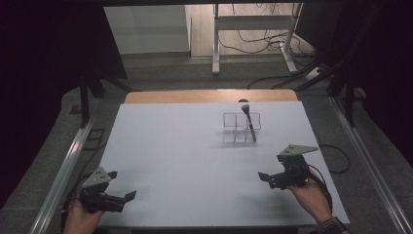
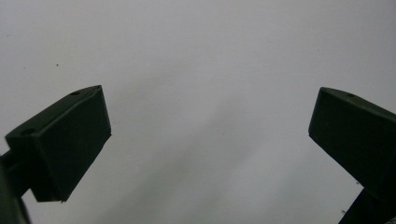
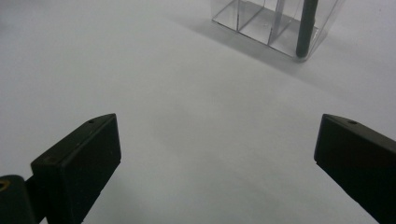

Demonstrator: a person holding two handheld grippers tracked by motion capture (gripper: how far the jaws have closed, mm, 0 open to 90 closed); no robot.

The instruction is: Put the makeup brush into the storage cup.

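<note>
A clear compartment organizer (image 1: 234, 128) stands on the white board (image 1: 185, 161), right of centre towards the back. A black brush-like tool (image 1: 250, 123) leans upright in its right-hand compartment, head up. My left gripper (image 1: 122, 185) hovers low at the board's near left corner, open with nothing between its jaws. My right gripper (image 1: 272, 167) is at the near right, open and empty, well short of the organizer. The left gripper view has my left gripper (image 2: 210, 112) over bare white board. In the right gripper view my right gripper (image 3: 218, 137) faces the organizer (image 3: 254, 21) and the tool's dark handle (image 3: 306, 28).
The board lies on a wooden table (image 1: 209, 95) whose far edge shows behind it. Metal rails (image 1: 363, 156) run along both sides. Beyond the table are desk legs (image 1: 215, 44) and loose cables (image 1: 263, 41) on the floor.
</note>
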